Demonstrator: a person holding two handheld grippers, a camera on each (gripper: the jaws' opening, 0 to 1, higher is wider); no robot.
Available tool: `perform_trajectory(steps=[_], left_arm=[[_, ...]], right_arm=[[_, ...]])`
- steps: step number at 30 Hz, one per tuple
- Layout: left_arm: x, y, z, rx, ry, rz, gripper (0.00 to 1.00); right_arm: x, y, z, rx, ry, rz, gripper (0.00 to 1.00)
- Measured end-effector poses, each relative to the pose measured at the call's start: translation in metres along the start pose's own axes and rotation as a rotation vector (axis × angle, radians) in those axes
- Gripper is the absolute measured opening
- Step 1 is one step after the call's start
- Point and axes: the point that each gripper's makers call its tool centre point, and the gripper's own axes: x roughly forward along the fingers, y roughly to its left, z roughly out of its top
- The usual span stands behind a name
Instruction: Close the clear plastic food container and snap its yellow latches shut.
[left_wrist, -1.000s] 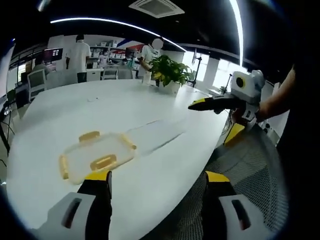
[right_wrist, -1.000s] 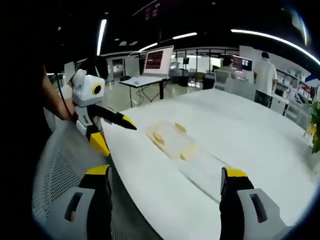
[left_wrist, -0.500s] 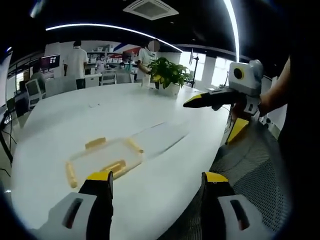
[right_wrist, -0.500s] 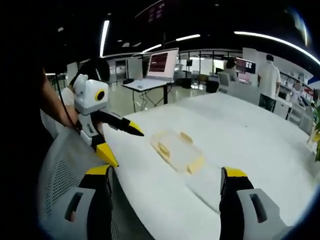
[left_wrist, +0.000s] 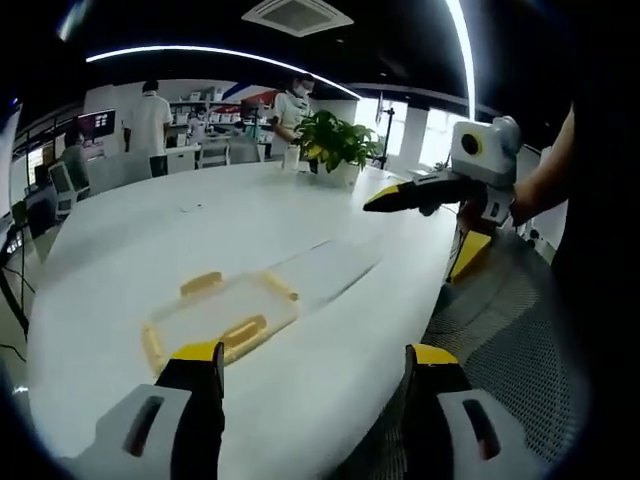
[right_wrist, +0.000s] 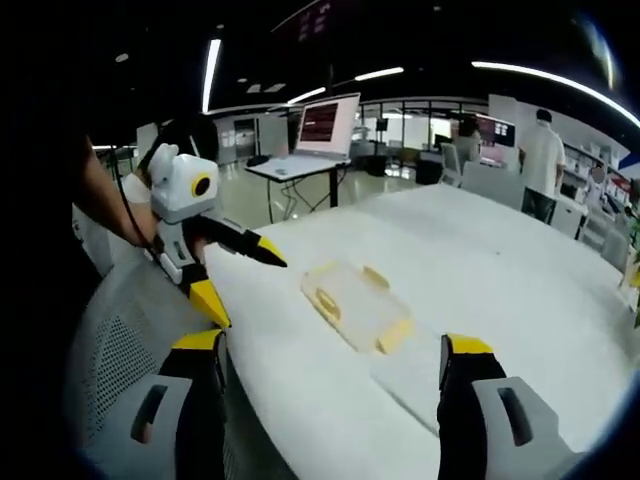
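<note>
Currently, in the left gripper view, the clear, flat plastic food container with yellow latches (left_wrist: 220, 312) lies on the large white oval table (left_wrist: 180, 235), left of centre and just beyond the left jaw's tip. The left gripper (left_wrist: 312, 352) has its two yellow-tipped jaws spread wide apart, nothing between them, held above the table's near edge. Beyond the container, a faint clear rectangular sheet (left_wrist: 325, 268) lies flat on the tabletop. Farther back, a green potted plant (left_wrist: 335, 143) stands at the far rim, people standing behind it. At right, the right gripper (left_wrist: 385, 198) enters, held in a hand, yellow tip pointing left over the table; its jaws look spread. In the right gripper view, the left gripper (right_wrist: 240, 268) enters at left, beside a grey mesh chair (right_wrist: 120, 340). The container (right_wrist: 357, 305) lies mid-table, untouched; the right gripper (right_wrist: 330, 345) is wide apart and empty.
</note>
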Motion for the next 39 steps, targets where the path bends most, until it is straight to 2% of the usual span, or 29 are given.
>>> perform_trajectory(steps=[4,20,26,29,39], left_arm=[[-0.001,0.002,-0.002,-0.006,0.009,-0.010,0.67],[0.007,0.021,-0.011,0.006,0.058,-0.020,0.66],[0.011,0.022,-0.011,0.010,0.069,-0.035,0.67],[0.012,0.024,-0.013,0.066,0.094,-0.035,0.66],[0.014,0.030,-0.018,0.042,0.110,-0.055,0.71]], right_arm=[[0.005,0.001,-0.001,-0.016,0.010,0.014,0.85],[0.024,-0.006,0.000,-0.018,0.017,0.029,0.84],[0.029,-0.012,-0.001,-0.024,0.026,0.029,0.84],[0.030,-0.015,-0.001,-0.029,0.023,0.026,0.82],[0.035,-0.026,0.006,0.014,0.017,0.030,0.81]])
